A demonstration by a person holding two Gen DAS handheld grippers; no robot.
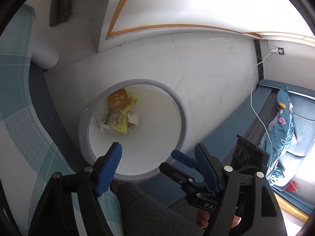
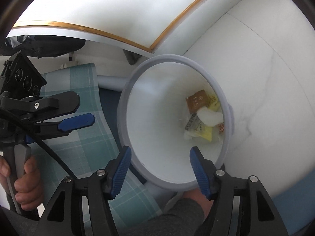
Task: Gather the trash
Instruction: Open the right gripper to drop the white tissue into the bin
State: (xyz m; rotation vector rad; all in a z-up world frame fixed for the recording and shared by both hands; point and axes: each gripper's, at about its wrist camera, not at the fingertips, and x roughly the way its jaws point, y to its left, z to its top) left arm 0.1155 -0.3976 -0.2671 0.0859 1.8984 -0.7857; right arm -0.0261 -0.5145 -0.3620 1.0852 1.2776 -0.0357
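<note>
A white trash bin with a grey rim stands on the pale floor below both grippers. At its bottom lie a brown packet, a yellow wrapper and a crumpled white tissue. My left gripper hangs open over the bin's near side, nothing between its blue pads. In the right wrist view the bin's rim fills the middle, with the brown packet, yellow wrapper and tissue inside. My right gripper is open and empty above the bin's near rim.
A teal plaid cushion lies left of the bin, and a blue bench with a floral cloth and a white cable lies to the right. A grey-clad leg is below. A hand grips the left gripper's handle.
</note>
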